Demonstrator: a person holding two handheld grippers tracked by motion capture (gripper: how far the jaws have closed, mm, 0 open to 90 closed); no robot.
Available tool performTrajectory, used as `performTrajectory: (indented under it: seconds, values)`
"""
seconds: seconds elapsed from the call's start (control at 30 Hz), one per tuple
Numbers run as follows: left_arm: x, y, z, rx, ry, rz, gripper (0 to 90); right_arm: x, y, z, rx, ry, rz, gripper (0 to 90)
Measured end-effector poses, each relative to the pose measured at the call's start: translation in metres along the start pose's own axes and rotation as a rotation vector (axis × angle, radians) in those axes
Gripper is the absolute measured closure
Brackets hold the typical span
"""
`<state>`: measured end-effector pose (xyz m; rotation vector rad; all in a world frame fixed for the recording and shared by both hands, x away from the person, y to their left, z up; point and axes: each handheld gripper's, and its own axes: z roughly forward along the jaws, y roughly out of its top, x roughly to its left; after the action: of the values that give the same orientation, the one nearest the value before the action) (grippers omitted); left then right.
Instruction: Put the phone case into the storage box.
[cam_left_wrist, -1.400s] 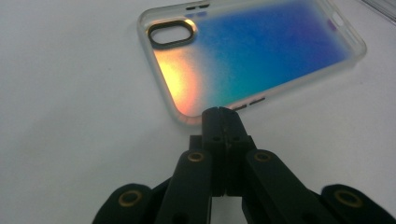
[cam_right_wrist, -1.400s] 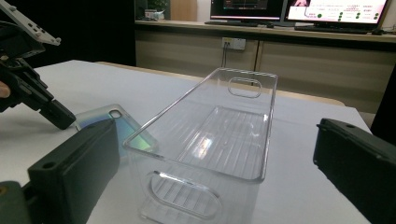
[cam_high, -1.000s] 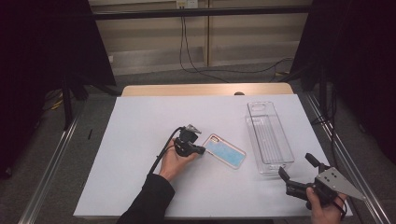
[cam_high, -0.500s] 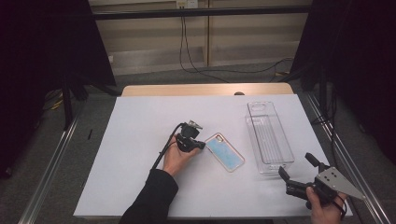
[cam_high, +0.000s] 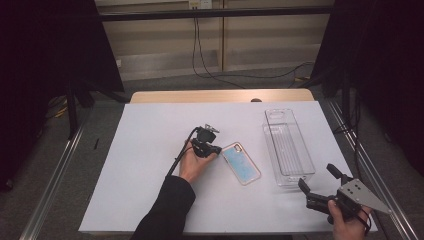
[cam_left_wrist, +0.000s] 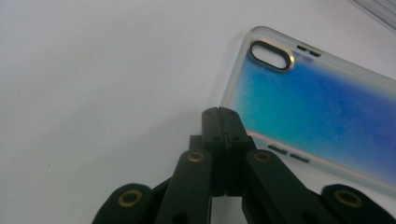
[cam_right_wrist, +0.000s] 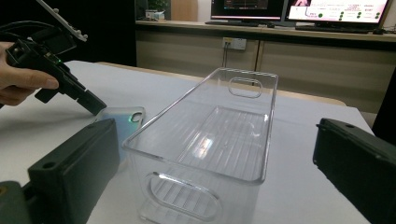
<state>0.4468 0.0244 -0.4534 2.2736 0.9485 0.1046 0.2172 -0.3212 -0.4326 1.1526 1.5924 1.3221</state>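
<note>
A clear phone case (cam_high: 241, 162) with a blue-green back lies flat on the white table, camera cutout toward the far end. My left gripper (cam_high: 218, 149) is shut with nothing between its jaws. Its closed tips (cam_left_wrist: 222, 116) rest on the table right at the long left edge of the phone case (cam_left_wrist: 317, 107). My right gripper (cam_high: 317, 176) is held low at the table's front right corner, open and holding nothing. In the right gripper view its jaws frame the clear bin (cam_right_wrist: 205, 88), with the left gripper (cam_right_wrist: 91, 103) and the phone case (cam_right_wrist: 123, 119) beyond on the left.
A clear plastic bin (cam_high: 288, 147) with handle cutouts stands lengthwise right of the case, nothing inside it. White paper covers the table (cam_high: 150, 130), with a wooden edge at the back. Metal rails run along both sides, and cables lie on the floor behind.
The left hand has shifted slightly away from me, and the phone case seems to have turned a little. The right gripper has kept still.
</note>
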Motion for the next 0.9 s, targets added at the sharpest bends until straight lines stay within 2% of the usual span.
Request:
performTrajectory:
  seconds: [0.2, 0.37, 0.47, 0.67, 0.9]
  values:
    - [-0.001, -0.001, -0.001, -0.003, 0.001, -0.005, 90.0, -0.001, 0.0, -0.001, 0.0, 0.002, 0.005, 0.0]
    - [-0.006, -0.003, -0.005, 0.022, 0.005, 0.017, 90.0, -0.001, 0.0, -0.002, -0.002, -0.004, 0.007, 0.0]
    - [-0.008, -0.003, -0.004, 0.014, -0.011, 0.015, 90.0, 0.0, 0.0, -0.001, 0.0, -0.005, 0.005, 0.0]
    - [-0.01, 0.001, 0.003, -0.013, 0.002, -0.007, 90.0, 0.0, 0.0, -0.001, 0.003, -0.001, 0.003, 0.0]
    - [-0.012, 0.006, 0.01, -0.035, -0.003, -0.019, 90.0, -0.001, 0.0, -0.001, -0.001, -0.001, 0.006, 0.0]
